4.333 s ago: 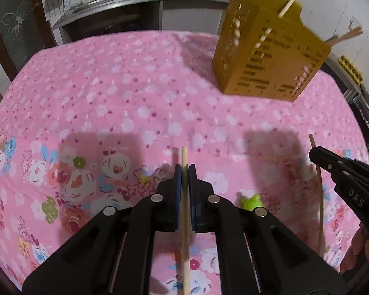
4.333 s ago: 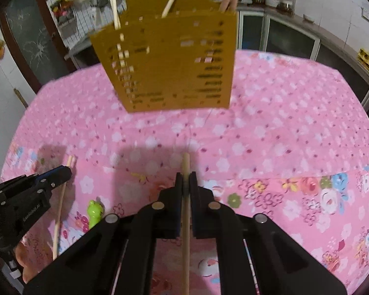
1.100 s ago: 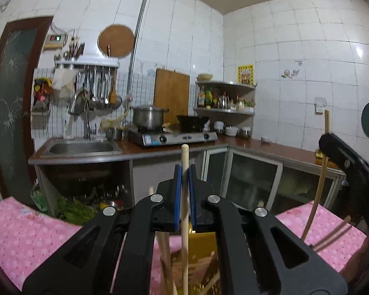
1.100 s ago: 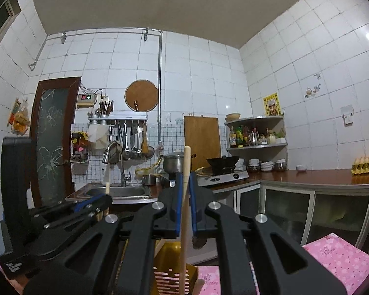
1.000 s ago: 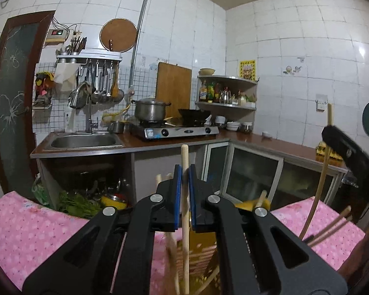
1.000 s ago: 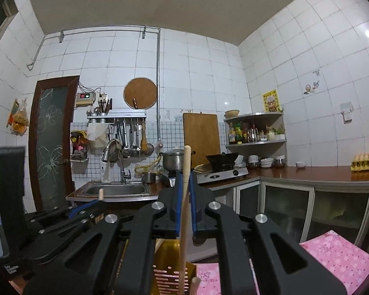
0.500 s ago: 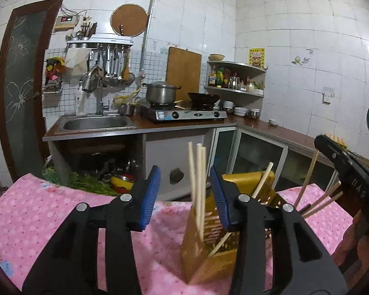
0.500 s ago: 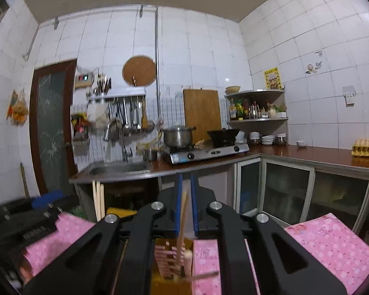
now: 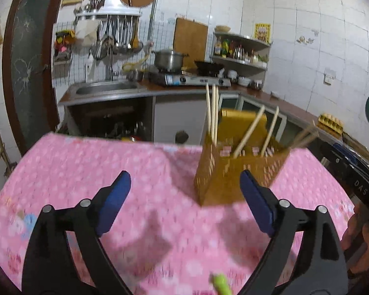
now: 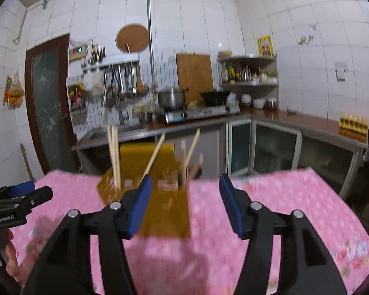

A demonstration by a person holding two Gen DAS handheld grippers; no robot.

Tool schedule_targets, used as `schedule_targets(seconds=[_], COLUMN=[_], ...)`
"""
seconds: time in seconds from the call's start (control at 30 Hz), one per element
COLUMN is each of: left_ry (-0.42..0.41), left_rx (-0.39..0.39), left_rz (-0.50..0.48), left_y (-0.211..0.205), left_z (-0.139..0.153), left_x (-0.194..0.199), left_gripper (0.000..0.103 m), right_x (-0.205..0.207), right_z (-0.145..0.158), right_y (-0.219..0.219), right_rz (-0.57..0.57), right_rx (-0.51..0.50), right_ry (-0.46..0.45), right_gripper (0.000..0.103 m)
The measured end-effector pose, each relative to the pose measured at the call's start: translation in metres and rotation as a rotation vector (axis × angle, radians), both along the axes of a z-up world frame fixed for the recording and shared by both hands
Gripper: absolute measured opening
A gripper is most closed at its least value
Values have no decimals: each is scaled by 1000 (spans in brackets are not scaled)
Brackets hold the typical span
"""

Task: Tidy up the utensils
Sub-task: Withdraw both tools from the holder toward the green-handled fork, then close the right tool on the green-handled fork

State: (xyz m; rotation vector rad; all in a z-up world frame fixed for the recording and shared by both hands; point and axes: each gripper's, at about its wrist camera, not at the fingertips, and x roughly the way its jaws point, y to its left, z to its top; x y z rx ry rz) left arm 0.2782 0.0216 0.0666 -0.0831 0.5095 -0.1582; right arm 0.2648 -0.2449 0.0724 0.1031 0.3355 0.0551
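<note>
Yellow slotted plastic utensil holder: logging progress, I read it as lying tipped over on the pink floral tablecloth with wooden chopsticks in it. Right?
Not quite. The yellow slotted plastic utensil holder stands upright on the pink floral tablecloth, wooden chopsticks sticking up from it, as the left wrist view shows.

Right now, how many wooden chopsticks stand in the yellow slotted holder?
About 7: three upright at the yellow slotted plastic holder's left corner, two leaning mid-holder, two blurred at its right. Others may be hidden.

Left hand-held gripper point(image 9: 184, 189) opening, empty, before the chopstick holder point(image 9: 233, 172).
</note>
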Motion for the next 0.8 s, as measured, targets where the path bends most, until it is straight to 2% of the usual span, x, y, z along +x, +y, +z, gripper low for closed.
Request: schedule_targets(seconds=[0.1,0.37,0.5,0.73,0.8], left_ry=[50,164,218,279,303], left_rx=[7,34,76,122,143], left_rz=[-5,3,8,10,7], left_y=[4,27,41,63,70], left_z=[-13,-47,-64,-88,-94], left_x=[-16,-38,-42,-53,-55], left_gripper=[92,94,94,97,97], right_x=[-16,-43,-51,-64,-67], right_z=[-15,-61,-79,-93,-96], right_y=[4,20,34,59,69], right_rz=[11,7,3,13,22], right_rx=[-4,-26,-25,8,3], right_ry=[85,231,284,355,374], right_gripper=[61,61,61,61,64])
